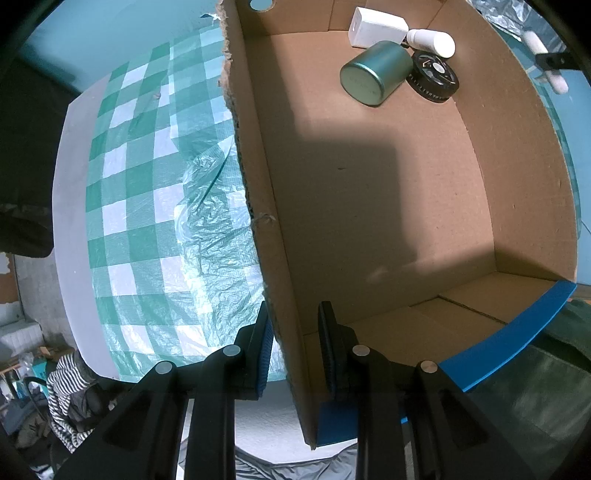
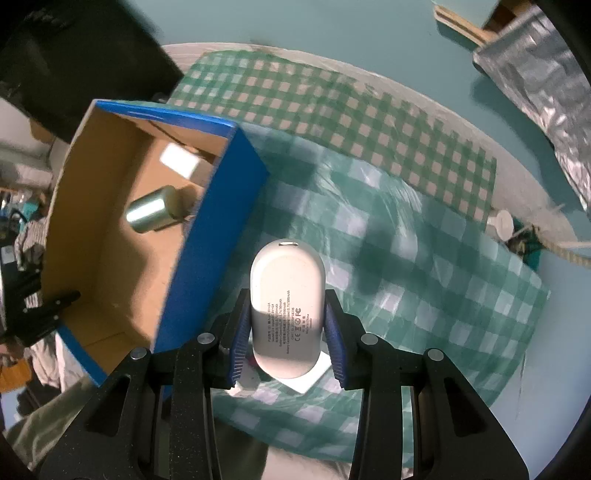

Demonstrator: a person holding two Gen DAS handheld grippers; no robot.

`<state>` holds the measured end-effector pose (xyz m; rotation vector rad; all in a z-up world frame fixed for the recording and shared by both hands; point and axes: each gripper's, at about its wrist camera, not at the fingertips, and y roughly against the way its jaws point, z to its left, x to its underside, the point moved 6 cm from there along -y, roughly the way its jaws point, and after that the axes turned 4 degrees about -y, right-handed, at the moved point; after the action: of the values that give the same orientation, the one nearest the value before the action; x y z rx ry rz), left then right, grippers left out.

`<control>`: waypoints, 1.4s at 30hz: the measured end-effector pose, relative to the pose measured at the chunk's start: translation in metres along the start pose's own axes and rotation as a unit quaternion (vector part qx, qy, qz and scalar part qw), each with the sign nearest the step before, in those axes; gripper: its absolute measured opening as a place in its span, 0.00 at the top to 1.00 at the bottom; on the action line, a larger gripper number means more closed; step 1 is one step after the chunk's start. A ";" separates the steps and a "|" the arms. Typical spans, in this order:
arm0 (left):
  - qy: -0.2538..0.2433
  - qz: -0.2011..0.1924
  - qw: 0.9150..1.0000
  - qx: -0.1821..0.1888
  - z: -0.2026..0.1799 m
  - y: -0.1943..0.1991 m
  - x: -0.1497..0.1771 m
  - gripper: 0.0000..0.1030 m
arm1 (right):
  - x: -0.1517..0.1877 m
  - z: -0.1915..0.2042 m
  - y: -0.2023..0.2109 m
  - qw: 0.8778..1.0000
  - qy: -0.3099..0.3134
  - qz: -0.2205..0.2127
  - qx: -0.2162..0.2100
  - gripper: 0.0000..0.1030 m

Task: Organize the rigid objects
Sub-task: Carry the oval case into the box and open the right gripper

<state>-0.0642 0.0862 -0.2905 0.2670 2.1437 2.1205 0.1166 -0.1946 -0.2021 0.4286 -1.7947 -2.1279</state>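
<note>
A cardboard box with a blue outside stands on the checked cloth. In its far corner lie a green metal tin, a white block, a white bottle and a black round part. My left gripper is shut on the box's left wall, one finger on each side. My right gripper is shut on a white oval charging case, held above the cloth just right of the box. The tin also shows in the right wrist view.
A green-and-white checked plastic cloth covers the white table. A white card lies on the cloth under my right gripper. A small white cap and a rope lie at the table's far right. Clothes lie below the table.
</note>
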 end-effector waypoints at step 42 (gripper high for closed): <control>0.004 -0.007 1.000 0.003 0.008 0.001 0.007 0.77 | -0.026 0.109 -0.051 0.992 0.114 0.044 -0.003 0.64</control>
<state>-0.0696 0.0950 -0.2889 0.2443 2.1500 2.1115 0.0908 -0.0787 -0.2341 0.5555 -1.6465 -1.9387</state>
